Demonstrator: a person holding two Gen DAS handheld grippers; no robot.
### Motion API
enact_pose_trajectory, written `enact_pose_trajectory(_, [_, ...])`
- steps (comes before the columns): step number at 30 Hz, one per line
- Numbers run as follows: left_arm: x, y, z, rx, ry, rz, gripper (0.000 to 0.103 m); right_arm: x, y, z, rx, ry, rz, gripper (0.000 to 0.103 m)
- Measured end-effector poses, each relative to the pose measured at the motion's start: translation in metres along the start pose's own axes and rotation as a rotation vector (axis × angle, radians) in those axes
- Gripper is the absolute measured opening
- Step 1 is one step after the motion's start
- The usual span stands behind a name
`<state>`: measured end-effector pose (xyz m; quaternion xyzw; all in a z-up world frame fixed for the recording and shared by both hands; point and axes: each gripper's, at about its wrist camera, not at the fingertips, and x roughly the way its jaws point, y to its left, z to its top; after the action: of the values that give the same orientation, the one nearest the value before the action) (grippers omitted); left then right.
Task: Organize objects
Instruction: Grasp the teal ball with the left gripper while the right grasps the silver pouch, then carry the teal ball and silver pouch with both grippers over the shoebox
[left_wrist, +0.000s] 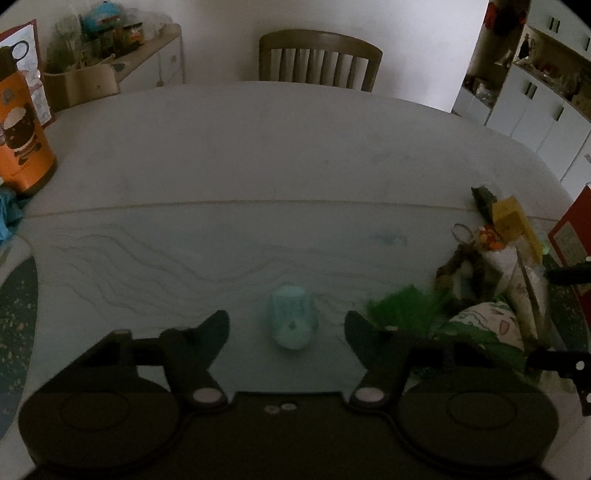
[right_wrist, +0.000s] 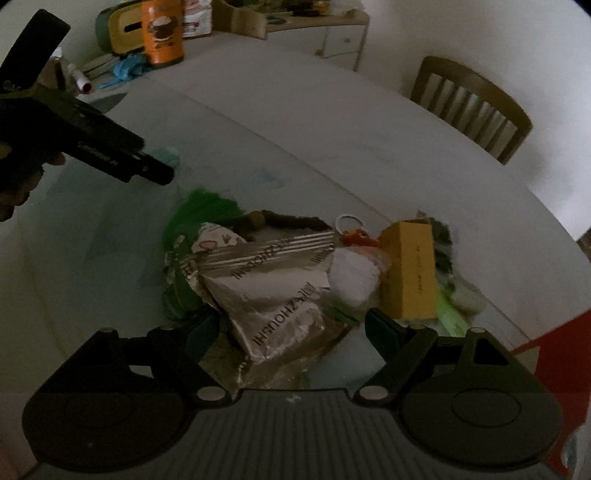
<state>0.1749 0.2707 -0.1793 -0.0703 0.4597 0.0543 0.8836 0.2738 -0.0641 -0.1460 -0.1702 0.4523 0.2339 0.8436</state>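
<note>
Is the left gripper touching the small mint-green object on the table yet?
Apart. In the left wrist view the mint-green object sits between the left gripper fingers, with bare table visible on both sides of it.

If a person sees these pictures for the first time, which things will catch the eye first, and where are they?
First comes the pile on the table's right side: a silver foil bag, a yellow box and green feathers. Apart from it, a pale teal object lies alone between the open fingers of the left tool. At the far left edge stands an orange canister.
</note>
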Motion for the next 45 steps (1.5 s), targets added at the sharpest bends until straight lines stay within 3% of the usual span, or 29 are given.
enact_pose_trajectory(7, [-0.002, -0.002, -0.002, 0.026, -0.013, 0.004, 0.049, 0.007, 0.001, 0.003, -0.03, 0.011, 0.03, 0.085])
enact_pose_trajectory(11, [0.001, 0.001, -0.003, 0.015, -0.005, 0.001, 0.041, 0.011, 0.0, 0.003, -0.029, 0.023, 0.037, 0.07])
enact_pose_trajectory(18, [0.004, 0.001, -0.003, 0.0, -0.017, -0.009, 0.029, 0.007, -0.003, 0.003, 0.029, 0.011, 0.035, 0.061])
enact_pose_trajectory(28, [0.002, 0.001, -0.004, -0.028, -0.02, -0.015, 0.029, -0.003, 0.002, -0.003, 0.087, 0.005, 0.0, 0.053])
enact_pose_trajectory(35, [-0.005, -0.002, -0.006, -0.04, -0.03, -0.033, 0.029, -0.029, -0.002, -0.013, 0.203, -0.012, -0.035, 0.053])
enact_pose_trajectory(45, [-0.043, -0.032, 0.003, -0.078, -0.031, -0.126, 0.029, -0.082, -0.014, -0.034, 0.382, -0.021, -0.094, 0.053])
